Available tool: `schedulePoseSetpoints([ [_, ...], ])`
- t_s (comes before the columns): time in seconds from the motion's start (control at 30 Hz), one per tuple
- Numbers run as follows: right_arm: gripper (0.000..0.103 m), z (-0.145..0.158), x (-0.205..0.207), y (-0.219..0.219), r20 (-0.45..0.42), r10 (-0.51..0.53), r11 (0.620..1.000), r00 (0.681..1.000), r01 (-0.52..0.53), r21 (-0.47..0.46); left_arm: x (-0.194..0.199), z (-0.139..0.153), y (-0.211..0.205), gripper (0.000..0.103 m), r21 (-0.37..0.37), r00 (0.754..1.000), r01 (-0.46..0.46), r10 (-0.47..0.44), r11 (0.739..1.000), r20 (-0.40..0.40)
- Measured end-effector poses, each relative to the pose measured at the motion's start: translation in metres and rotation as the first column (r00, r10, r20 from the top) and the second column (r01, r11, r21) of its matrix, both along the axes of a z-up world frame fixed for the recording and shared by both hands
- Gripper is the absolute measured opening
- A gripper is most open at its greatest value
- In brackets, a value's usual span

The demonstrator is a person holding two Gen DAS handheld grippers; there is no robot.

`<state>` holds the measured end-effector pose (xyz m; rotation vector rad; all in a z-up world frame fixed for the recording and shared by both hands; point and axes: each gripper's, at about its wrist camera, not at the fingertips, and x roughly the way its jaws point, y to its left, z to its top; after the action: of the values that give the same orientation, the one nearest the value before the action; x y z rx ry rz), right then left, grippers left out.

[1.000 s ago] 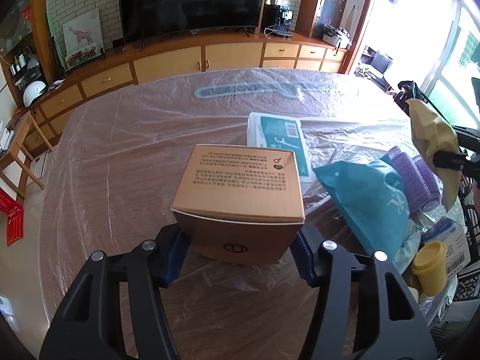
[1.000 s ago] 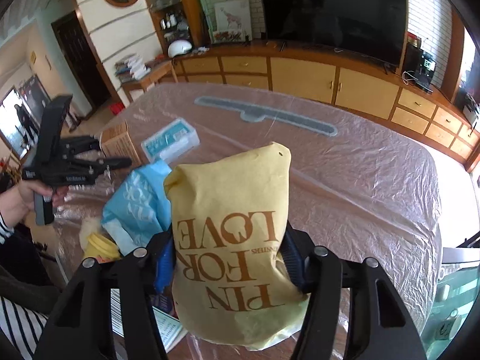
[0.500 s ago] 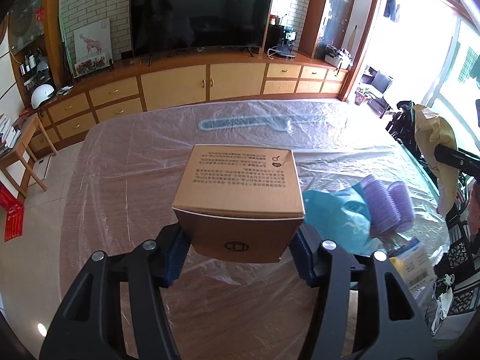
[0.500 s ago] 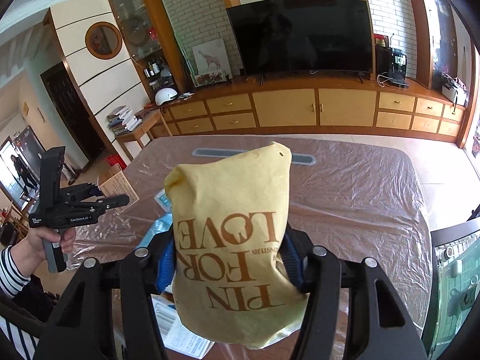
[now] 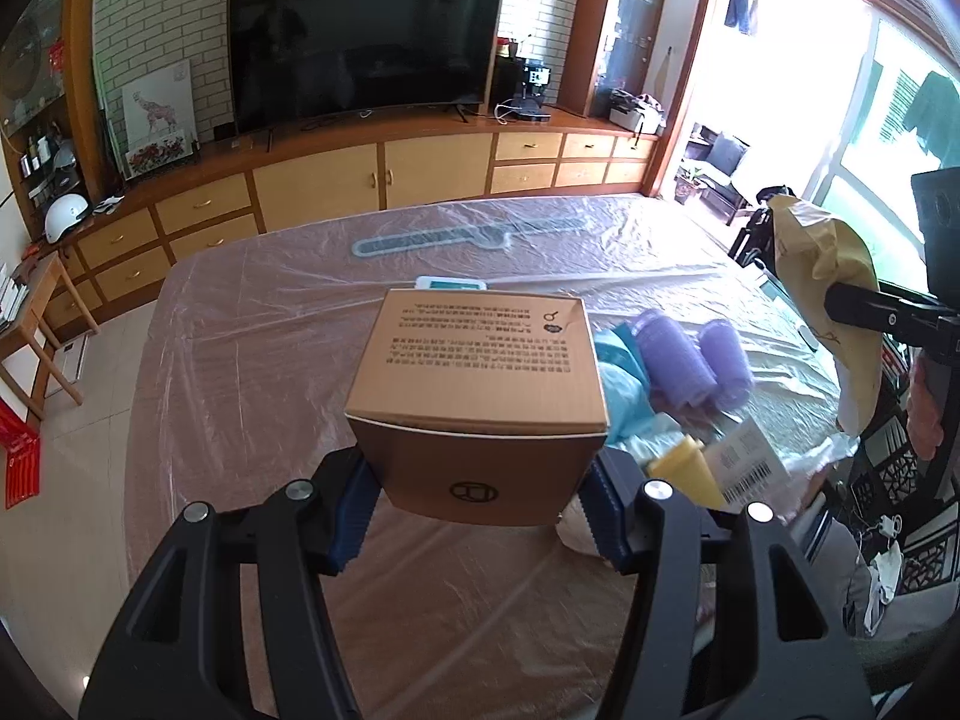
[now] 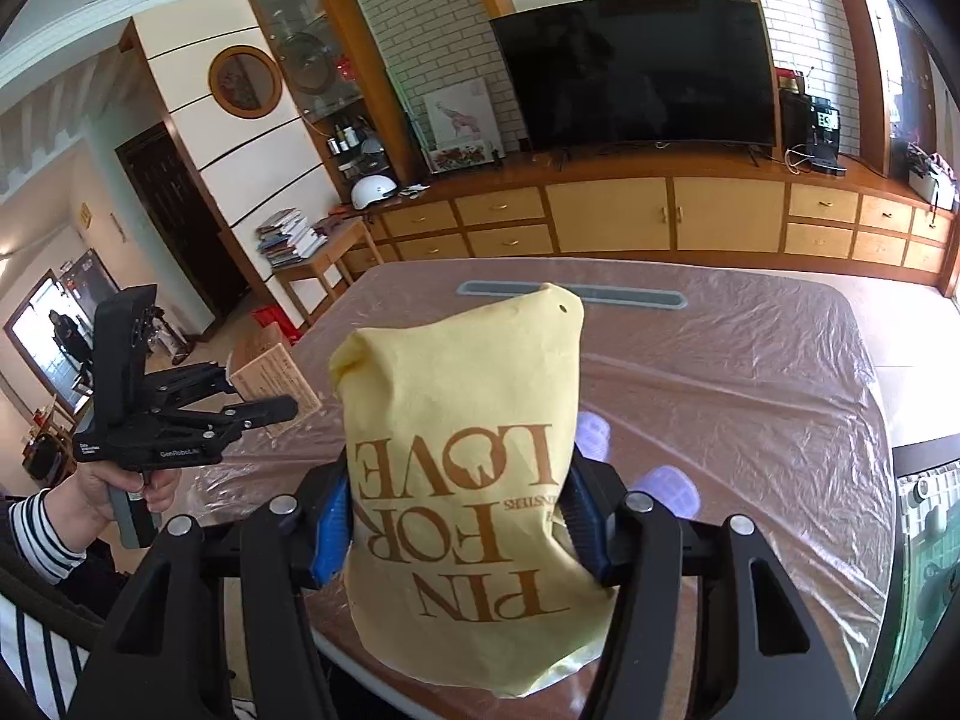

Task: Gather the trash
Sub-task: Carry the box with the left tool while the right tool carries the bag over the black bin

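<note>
Cardboard box (image 5: 477, 396) clamped in left hand-held gripper (image 5: 480, 507).

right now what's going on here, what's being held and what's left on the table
A person is clearing trash with a gripper in each hand. The left gripper is clamped on a brown cardboard box, raised above the plastic-covered table. The right gripper grips a yellow bag printed with brown letters. On the table are purple hair rollers, a teal bag, a yellow lid and a barcoded paper.
</note>
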<state>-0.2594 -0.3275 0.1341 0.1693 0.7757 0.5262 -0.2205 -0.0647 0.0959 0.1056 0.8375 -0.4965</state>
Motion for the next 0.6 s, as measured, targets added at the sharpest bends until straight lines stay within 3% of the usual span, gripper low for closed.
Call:
schedulePoseSetpoints([
  [0.27, 0.057, 0.005, -0.048, 0.011, -0.015, 0.087, 0.996, 0.996, -0.087, 0.025, -0.050, 0.007, 0.000, 0.059, -0.008, 0.996, 0.093, -0.093, 0.996, 0.000],
  [0.6, 0.057, -0.013, -0.105, 0.024, -0.095, 0.158, 0.987, 0.983, -0.154, 0.047, -0.108, 0.010, -0.005, 0.059, -0.024, 0.971, 0.238, -0.238, 0.971, -0.015],
])
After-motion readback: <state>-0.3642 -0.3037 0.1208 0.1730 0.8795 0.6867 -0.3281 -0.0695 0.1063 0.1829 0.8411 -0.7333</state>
